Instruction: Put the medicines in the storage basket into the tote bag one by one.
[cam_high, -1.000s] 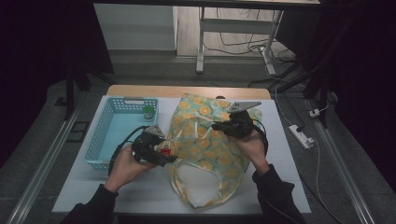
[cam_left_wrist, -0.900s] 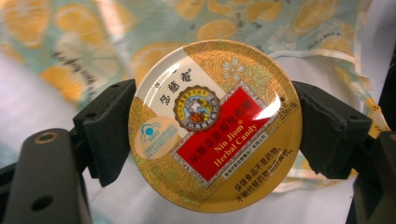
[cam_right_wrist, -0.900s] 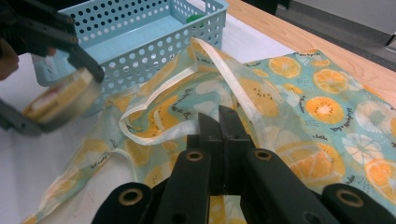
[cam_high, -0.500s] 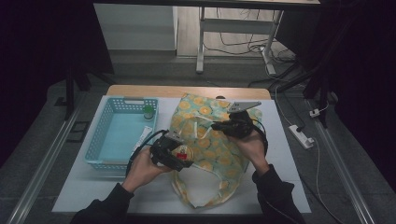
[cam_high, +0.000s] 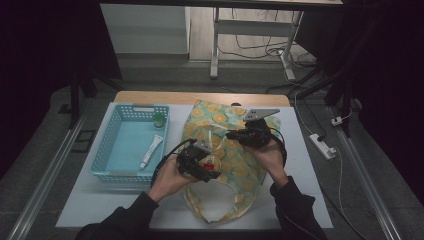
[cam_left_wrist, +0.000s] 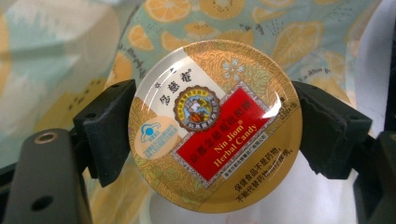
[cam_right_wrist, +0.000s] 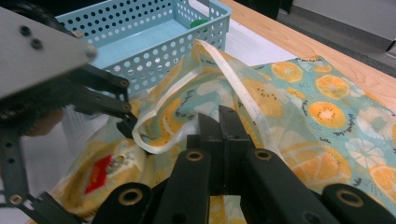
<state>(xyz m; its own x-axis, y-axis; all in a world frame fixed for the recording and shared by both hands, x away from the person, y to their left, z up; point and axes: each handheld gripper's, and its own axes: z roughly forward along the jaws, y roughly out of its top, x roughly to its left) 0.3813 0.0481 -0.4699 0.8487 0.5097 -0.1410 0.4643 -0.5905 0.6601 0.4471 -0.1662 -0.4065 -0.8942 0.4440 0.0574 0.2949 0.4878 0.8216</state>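
Note:
A round gold candy tin (cam_left_wrist: 215, 126) with a red label sits between the black pads (cam_left_wrist: 109, 126) of my left gripper (cam_high: 207, 167), which is shut on it. The tin (cam_high: 211, 165) hangs over the mouth of a tote bag (cam_high: 240, 170) printed with orange slices, lying flat on the table. My right gripper (cam_right_wrist: 219, 121) is shut on the bag's rim (cam_right_wrist: 233, 79) and holds it lifted. In the right gripper view the tin (cam_right_wrist: 105, 172) shows low at the left, under that lifted rim, with the left gripper (cam_right_wrist: 93, 98) beside it.
A light blue perforated basket (cam_high: 107, 145) stands left of the bag and holds a white tube (cam_high: 151, 151) and a small green-capped item (cam_high: 159, 119). The white table top (cam_high: 300, 150) ends in a wooden strip at the far side. A power strip (cam_high: 325, 147) lies past the right edge.
My left hand has carried the tin to the right, from beside the basket to over the bag's mouth. The right hand and the lifted rim have stayed put.

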